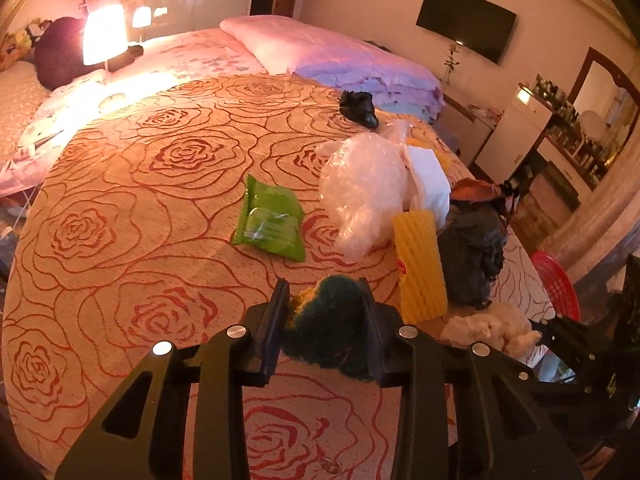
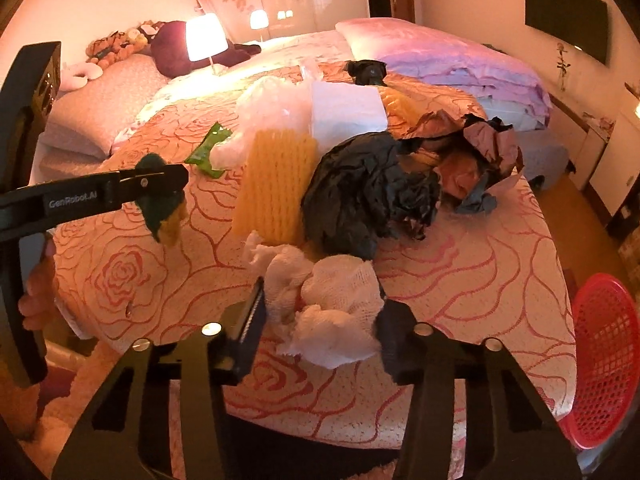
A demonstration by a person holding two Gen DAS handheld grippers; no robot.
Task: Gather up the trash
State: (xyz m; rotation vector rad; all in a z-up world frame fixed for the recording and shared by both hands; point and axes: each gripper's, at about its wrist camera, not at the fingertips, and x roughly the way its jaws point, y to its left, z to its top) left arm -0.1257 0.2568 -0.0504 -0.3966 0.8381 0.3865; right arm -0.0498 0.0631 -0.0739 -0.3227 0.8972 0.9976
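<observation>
Left gripper (image 1: 325,304) clamped on green-yellow sponge (image 1: 330,320), right gripper (image 2: 320,312) pinching white gauze wad (image 2: 332,312) on bedspread (image 2: 480,280)

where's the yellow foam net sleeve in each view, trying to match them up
Left wrist view: the yellow foam net sleeve stands right of centre, just beyond the jaws, between the clear plastic bag and the black bag.
Right wrist view: it sits left of centre, mid-frame, left of the black bag.
Shared landmark: the red basket off the bed's edge.
</observation>
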